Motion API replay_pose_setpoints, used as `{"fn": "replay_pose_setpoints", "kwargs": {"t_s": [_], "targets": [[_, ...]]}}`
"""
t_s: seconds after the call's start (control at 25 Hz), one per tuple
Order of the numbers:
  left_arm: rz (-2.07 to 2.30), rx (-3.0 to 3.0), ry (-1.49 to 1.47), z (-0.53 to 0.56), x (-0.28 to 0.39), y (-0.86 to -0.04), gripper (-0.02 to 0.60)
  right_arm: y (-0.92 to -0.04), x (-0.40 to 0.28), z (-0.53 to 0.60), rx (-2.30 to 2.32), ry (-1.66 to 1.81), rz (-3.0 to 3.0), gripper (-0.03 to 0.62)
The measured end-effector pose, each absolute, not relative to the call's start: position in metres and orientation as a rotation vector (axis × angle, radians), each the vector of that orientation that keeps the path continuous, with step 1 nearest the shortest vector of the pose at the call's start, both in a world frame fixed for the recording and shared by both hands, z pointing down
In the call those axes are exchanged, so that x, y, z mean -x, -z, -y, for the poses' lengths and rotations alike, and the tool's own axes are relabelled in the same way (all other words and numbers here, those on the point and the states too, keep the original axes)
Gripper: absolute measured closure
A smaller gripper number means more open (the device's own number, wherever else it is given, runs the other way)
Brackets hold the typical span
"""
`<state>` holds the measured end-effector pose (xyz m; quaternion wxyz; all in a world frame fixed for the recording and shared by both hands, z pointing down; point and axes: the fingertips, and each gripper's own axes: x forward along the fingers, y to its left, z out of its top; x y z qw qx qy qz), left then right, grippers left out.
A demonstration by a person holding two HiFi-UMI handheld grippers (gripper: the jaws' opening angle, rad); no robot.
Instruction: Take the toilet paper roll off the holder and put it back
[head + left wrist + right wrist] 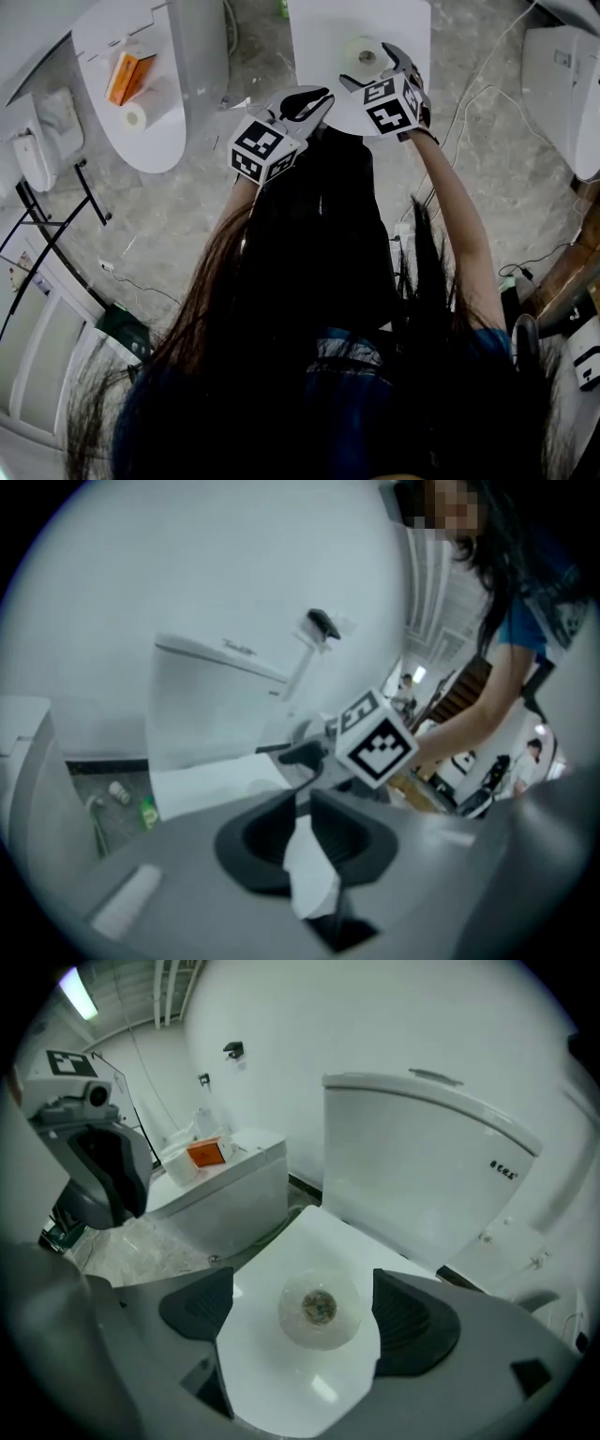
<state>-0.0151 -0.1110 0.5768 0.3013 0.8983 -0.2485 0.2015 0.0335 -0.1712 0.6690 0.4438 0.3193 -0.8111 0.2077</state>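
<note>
- The left gripper (302,803) has its fingers squeezed close together. They pinch a strip of white paper (309,874) that hangs down between them.
- The right gripper (302,1279) has its fingers wide apart. The toilet paper roll (321,1309) is between them, but they do not touch it.
- The roll stands on its end on the closed toilet lid (281,1387), in front of the white tank (422,1166).
- The roll is not on any holder, so I think the taking-off part is done. The putting-back part is left. The right gripper looks ready to grab the roll first.
- I cannot tell if the pinched strip is joined to the roll or torn off. No view shows it running between them.
- In the head view, the person's dark hair (309,309) covers a big part of the picture and hides what is under the arms.
- Farther off, another toilet has an orange box (127,75) and a second roll (136,117) on it.
- I cannot find the holder for sure. A small black thing (323,623) sticks out of the far wall, but it is too small and blurry to say what it is.
</note>
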Motion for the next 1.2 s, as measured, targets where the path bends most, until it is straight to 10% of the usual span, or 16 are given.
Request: {"fn": "replay_pose_setpoints", "kwargs": {"t_s": [0.84,1.2], "targets": [[0.646,-2.539,-0.435,0.057,0.051,-0.397,0.537,-0.406,-0.027,0.085,-1.470,-0.808,2.201,0.153],[0.596,-2.600,-0.369,0.008,0.077,-0.356,0.537,-0.354,-0.022,0.024,-1.698,-0.844,2.148,0.414]]}}
